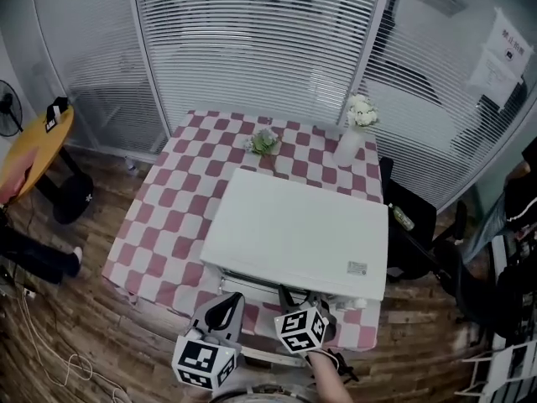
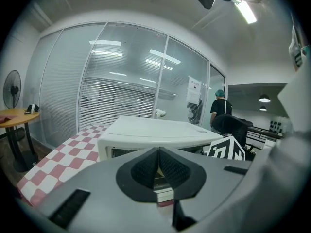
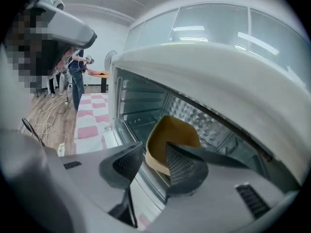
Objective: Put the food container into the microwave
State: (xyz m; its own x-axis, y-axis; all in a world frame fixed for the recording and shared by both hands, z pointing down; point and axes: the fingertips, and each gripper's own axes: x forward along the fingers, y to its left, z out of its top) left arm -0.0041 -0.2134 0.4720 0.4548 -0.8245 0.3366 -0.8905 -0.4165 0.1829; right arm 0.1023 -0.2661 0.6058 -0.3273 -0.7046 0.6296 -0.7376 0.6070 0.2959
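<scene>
Inside, low on the floor of the microwave cavity, near its front opening: 1 food container. Tan, smooth, matte like plastic; rounded-rect tub w/ thicker, paler rim, mouth up. Long axis apparently front-to-back, far end toward rear wall, though not certain, as view is rolled. Microwave itself white, boxy, smooth flat top w/ rounded edges; cavity grey metal, ribbed rails on side wall, diamond-embossed rear panel. On right gripper: jaws spread wide, black cross-hatched pads, container's near rim showing in the gap just past the tips, pads not pressing on it. On left gripper: jaws closed tip to tip, nothing between, aimed at microwave front. Count: 1 container, 1 microwave, 2 grippers, each w/ 1 black-and-white marker cube. Underneath, 1 table in red-and-white check cloth; behind the microwave, 1 white vase w/ white flowers and 1 small green plant. Off to the left, well apart, 1 round table w/ yellow top, 1 fan.
</scene>
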